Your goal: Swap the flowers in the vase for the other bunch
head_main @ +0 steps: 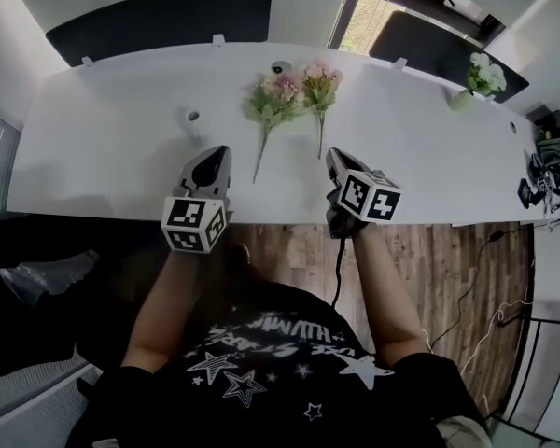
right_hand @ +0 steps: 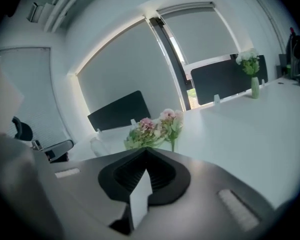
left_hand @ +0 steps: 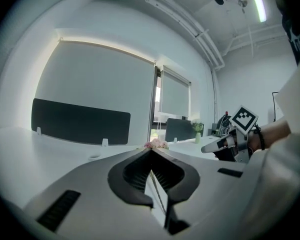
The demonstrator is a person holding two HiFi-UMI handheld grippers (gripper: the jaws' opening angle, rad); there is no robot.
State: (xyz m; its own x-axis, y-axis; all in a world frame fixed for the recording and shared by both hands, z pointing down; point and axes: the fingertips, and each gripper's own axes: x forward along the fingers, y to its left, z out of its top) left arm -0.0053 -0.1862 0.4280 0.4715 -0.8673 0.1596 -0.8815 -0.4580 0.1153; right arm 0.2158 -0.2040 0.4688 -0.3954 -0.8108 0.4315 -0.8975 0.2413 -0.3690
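Note:
Two pink flower stems (head_main: 275,96) (head_main: 320,82) lie on the white table (head_main: 112,157), blooms towards the far edge. A small green vase (head_main: 462,99) with white flowers (head_main: 483,73) stands at the table's far right. My left gripper (head_main: 218,151) is shut and empty near the front edge, just left of the stems. My right gripper (head_main: 332,155) is shut and empty, just right of them. The left gripper view shows the shut left gripper (left_hand: 151,152), the pink flowers (left_hand: 156,144) beyond and the vase (left_hand: 197,135) far off. In the right gripper view the pink flowers (right_hand: 152,131) lie beyond the shut right gripper (right_hand: 146,152), with the vase (right_hand: 254,86) at right.
Dark partition screens (head_main: 159,17) (head_main: 429,45) stand along the table's far edge. A small round fitting (head_main: 192,117) sits on the table left of the stems. Cables and dark gear (head_main: 546,171) crowd the right end. Wooden floor (head_main: 448,269) lies below the front edge.

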